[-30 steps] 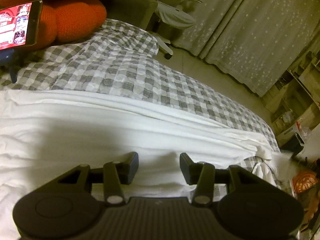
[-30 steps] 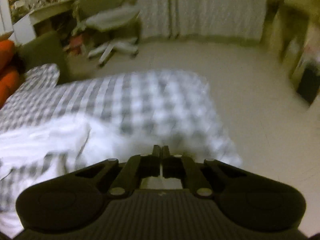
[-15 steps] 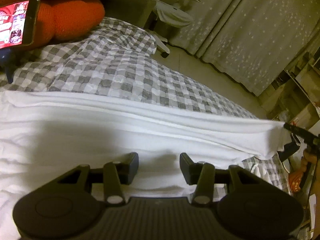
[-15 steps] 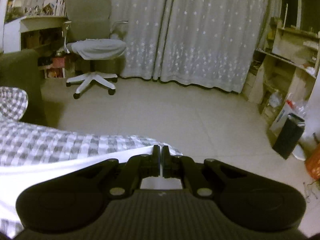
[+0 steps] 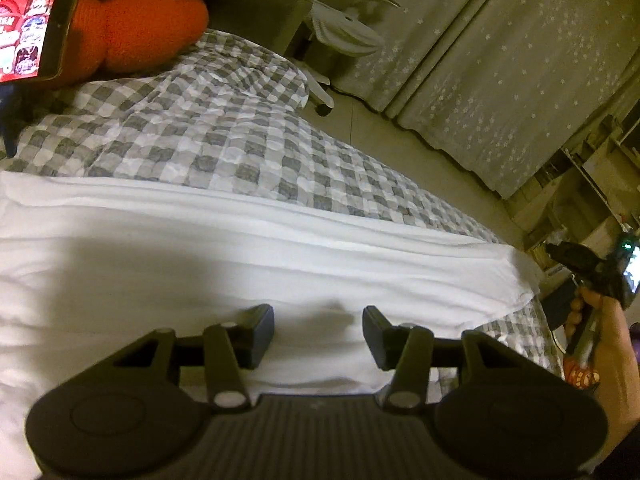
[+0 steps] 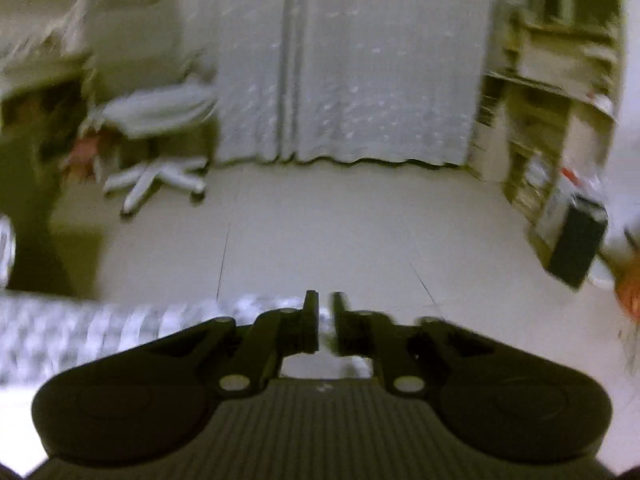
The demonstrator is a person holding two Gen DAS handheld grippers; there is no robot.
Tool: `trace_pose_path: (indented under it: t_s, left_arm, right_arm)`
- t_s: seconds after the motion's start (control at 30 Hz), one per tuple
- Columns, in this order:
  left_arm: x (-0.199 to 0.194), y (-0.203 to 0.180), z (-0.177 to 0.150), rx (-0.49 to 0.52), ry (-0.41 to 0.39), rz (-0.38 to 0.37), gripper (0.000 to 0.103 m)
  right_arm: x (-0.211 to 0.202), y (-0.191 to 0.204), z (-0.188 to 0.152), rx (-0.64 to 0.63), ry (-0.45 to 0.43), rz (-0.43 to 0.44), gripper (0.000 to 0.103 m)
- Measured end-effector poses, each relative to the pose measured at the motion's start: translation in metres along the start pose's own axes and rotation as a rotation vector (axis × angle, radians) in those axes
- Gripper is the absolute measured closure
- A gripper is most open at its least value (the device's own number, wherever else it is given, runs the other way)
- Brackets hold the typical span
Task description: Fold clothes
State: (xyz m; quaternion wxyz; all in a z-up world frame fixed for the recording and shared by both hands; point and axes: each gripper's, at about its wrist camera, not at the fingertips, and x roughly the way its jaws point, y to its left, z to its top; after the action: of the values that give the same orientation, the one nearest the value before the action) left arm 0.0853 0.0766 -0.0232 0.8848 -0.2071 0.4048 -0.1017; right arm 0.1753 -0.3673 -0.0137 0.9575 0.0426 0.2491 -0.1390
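White garment (image 5: 248, 264) lies folded across our checkered bed cover (image 5: 224, 148) — our left tool (image 5: 318, 330) hovers spread above it, our right tool (image 6: 325, 320) slightly parted, empty.

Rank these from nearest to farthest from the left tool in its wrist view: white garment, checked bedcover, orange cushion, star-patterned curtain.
1. White folded garment: right under the left tool.
2. Grey-and-white checked bedcover: just beyond the garment.
3. Orange cushion: upper left, past the bedcover.
4. Pale star-patterned curtain: upper right, across the floor.
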Motion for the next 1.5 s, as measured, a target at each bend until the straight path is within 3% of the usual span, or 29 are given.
trace_pose_path:
  t_s: [0.07,0.17,0.3,0.43,0.47,0.5,0.53,0.73,0.93,1.03,1.1,1.13,1.17,1.23,1.27,1.3,1.43,1.5]
  left_arm:
    - [0.0,0.0,0.001,-0.004,0.0,0.002,0.053]
    - [-0.001,-0.001,0.002,-0.003,0.0,0.007,0.053]
    - [-0.002,-0.002,0.001,-0.003,-0.009,0.018,0.053]
    - [0.0,-0.005,-0.001,0.025,-0.015,0.037,0.053]
    - [0.0,-0.006,-0.001,0.032,-0.016,0.04,0.053]
    - [0.0,-0.006,-0.001,0.034,-0.017,0.041,0.053]
    - [0.0,-0.006,-0.001,0.035,-0.017,0.041,0.053]
    - [-0.004,-0.004,-0.001,0.014,-0.005,0.023,0.055]
    - [-0.004,-0.004,-0.001,0.017,0.006,0.018,0.055]
    - [-0.007,-0.001,0.0,-0.002,0.017,-0.008,0.055]
    - [-0.012,0.004,0.003,-0.025,0.005,-0.023,0.055]
    - [-0.017,0.006,0.005,-0.033,-0.013,-0.02,0.055]
    - [-0.022,0.009,0.009,-0.04,-0.038,-0.007,0.054]
    - [-0.031,0.019,0.016,-0.058,-0.086,0.024,0.054]
    - [-0.035,0.024,0.019,-0.073,-0.105,0.038,0.053]
    - [-0.037,0.032,0.02,-0.101,-0.112,0.049,0.054]
    - [-0.032,0.049,0.019,-0.184,-0.08,0.072,0.055]
    - [-0.033,0.048,0.015,-0.19,-0.077,0.075,0.055]
  right_arm:
    - [-0.003,-0.013,0.001,0.023,0.039,0.028,0.066]
    - [0.002,-0.038,-0.006,0.092,0.187,0.024,0.065]
    - [-0.004,-0.078,-0.02,0.37,0.267,0.197,0.065]
    - [-0.003,-0.065,-0.021,0.355,0.329,0.251,0.065]
    - [-0.001,-0.063,-0.021,0.365,0.325,0.249,0.07]
    - [-0.001,-0.062,-0.021,0.378,0.306,0.239,0.099]
    - [-0.001,-0.063,-0.019,0.379,0.291,0.231,0.101]
    - [-0.026,-0.078,-0.001,0.366,0.17,0.135,0.102]
    - [0.002,-0.07,-0.024,0.314,0.283,0.07,0.102]
    - [-0.001,-0.067,-0.02,0.307,0.251,0.063,0.101]
    - [-0.013,-0.06,-0.008,0.258,0.184,0.063,0.099]
    - [-0.02,-0.053,-0.003,0.215,0.15,0.049,0.093]
    - [-0.025,-0.042,0.0,0.161,0.121,0.062,0.086]
    - [-0.036,-0.019,0.005,0.04,0.07,0.123,0.081]
    - [-0.04,-0.006,0.007,-0.018,0.056,0.18,0.062]
    - [-0.044,0.011,0.007,-0.08,0.05,0.259,0.052]
    - [-0.057,0.092,-0.006,-0.33,0.083,0.537,0.052]
    - [-0.062,0.134,-0.017,-0.466,0.101,0.625,0.052]
